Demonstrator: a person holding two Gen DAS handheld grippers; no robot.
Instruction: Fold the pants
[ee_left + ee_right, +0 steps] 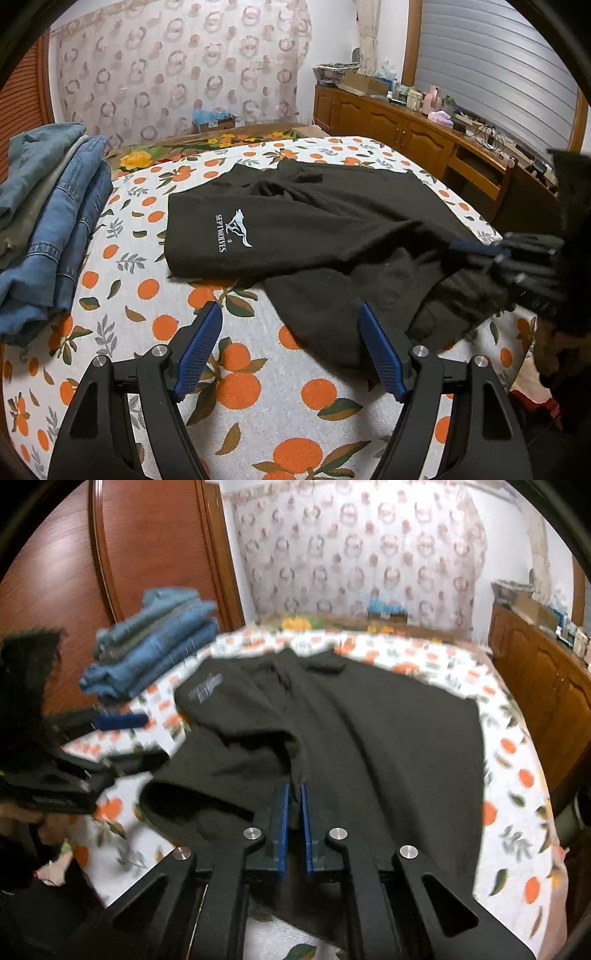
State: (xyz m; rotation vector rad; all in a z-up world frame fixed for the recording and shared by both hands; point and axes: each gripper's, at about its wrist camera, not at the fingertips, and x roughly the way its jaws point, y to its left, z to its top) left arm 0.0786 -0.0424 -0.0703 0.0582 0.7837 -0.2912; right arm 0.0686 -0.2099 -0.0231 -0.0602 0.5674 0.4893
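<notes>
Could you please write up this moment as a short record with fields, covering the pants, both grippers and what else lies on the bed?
garment: black pants, partly folded, white logo facing up
surface: bed with orange-print sheet
left gripper: open, above the sheet at the pants' near edge, holding nothing
right gripper: shut on a fold of the pants
nearby: stack of folded jeans on the bed, left of the pants
background: wooden cabinet with clutter on top

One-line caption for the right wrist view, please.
Right gripper pinches a fold of black fabric pants on the orange-print bedsheet.
</notes>
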